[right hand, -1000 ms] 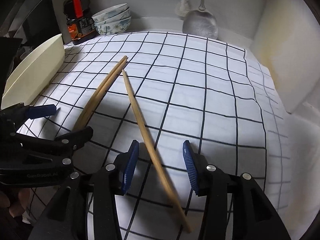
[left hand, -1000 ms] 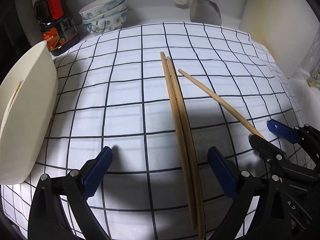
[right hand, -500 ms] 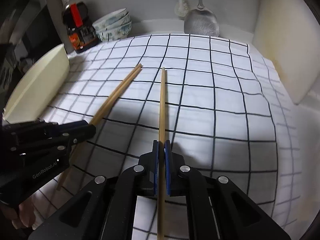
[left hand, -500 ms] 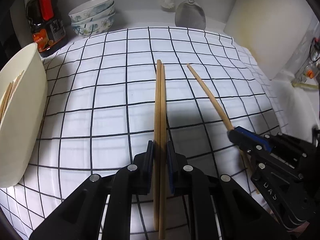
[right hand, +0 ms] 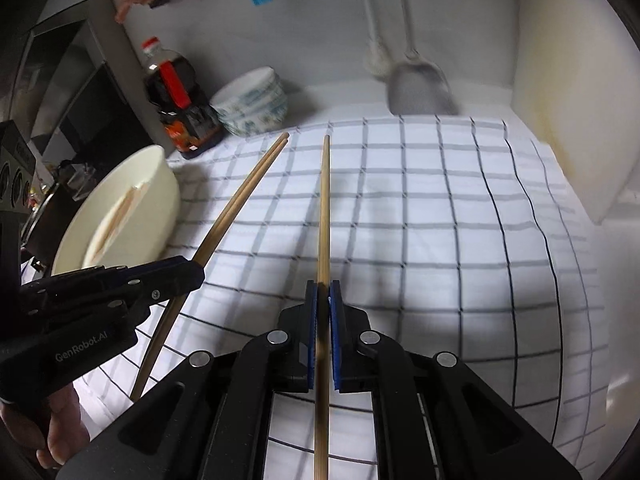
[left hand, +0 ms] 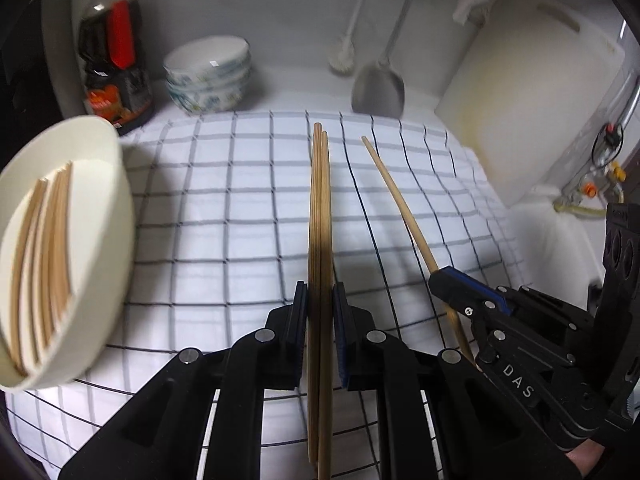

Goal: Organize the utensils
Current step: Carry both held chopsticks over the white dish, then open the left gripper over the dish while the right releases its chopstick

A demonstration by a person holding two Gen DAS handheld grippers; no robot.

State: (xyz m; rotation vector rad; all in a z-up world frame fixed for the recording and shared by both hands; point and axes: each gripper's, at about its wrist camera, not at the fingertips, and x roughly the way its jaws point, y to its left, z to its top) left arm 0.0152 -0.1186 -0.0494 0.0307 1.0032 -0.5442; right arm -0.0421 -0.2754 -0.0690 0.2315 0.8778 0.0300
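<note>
Chopsticks (left hand: 38, 256) lie in the cream bowl (left hand: 116, 184); left fingers (left hand: 298, 328) clench two, right fingers (right hand: 338, 340) one

- A white worktop (left hand: 304, 92) is seen, closed in by walls at the back and right.
- Most of it is covered by a white cloth with a dark grid (left hand: 248, 216), spread flat.
- At the back left corner, a dark sauce bottle with a red label (left hand: 114, 56) is stood upright on the worktop.
- Just beside it, a stack of patterned bowls (left hand: 210, 74) is set at the cloth's back edge.
- A cream oval container (left hand: 100, 200) holding chopsticks is seen at the left edge.
</note>
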